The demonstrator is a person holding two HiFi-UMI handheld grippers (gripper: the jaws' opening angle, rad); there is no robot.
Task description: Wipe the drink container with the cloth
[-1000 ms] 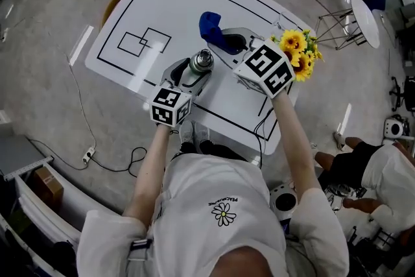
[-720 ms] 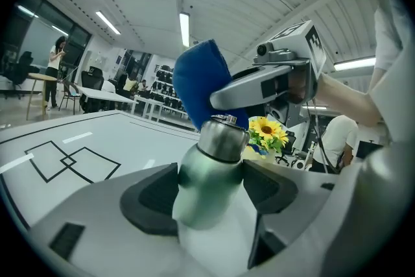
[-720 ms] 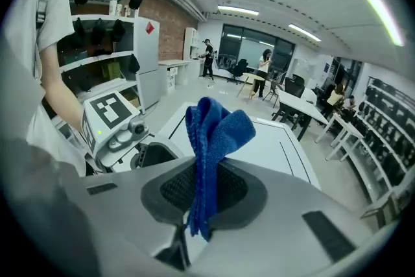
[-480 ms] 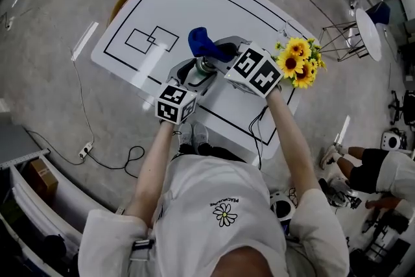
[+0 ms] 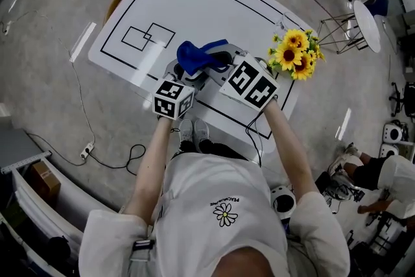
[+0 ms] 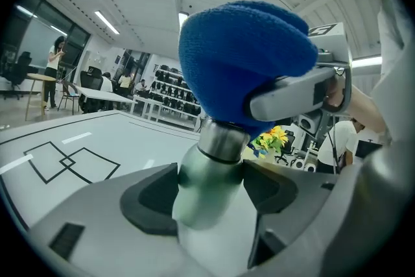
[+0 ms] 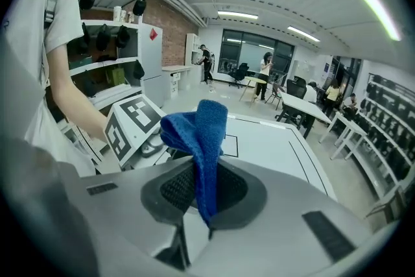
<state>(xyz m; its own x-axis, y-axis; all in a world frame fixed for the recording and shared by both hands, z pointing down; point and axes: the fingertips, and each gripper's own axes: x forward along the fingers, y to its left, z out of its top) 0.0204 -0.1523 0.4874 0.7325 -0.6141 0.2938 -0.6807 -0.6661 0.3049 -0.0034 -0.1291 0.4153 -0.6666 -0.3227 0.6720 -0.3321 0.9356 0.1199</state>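
"Where is the drink container (image 6: 211, 185)?"
"Upright, close to the tabletop's (image 5: 194, 10) near edge. It has a silver-green metal body and a steel neck."
"And the cloth (image 6: 240, 61)?"
"Blue, fuzzy, bunched over the container's top, hiding its cap."

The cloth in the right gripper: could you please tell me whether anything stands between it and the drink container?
Nothing visible does. The cloth, pinched in the right gripper, sits right over the top of the drink container, which the left gripper holds between its jaws.
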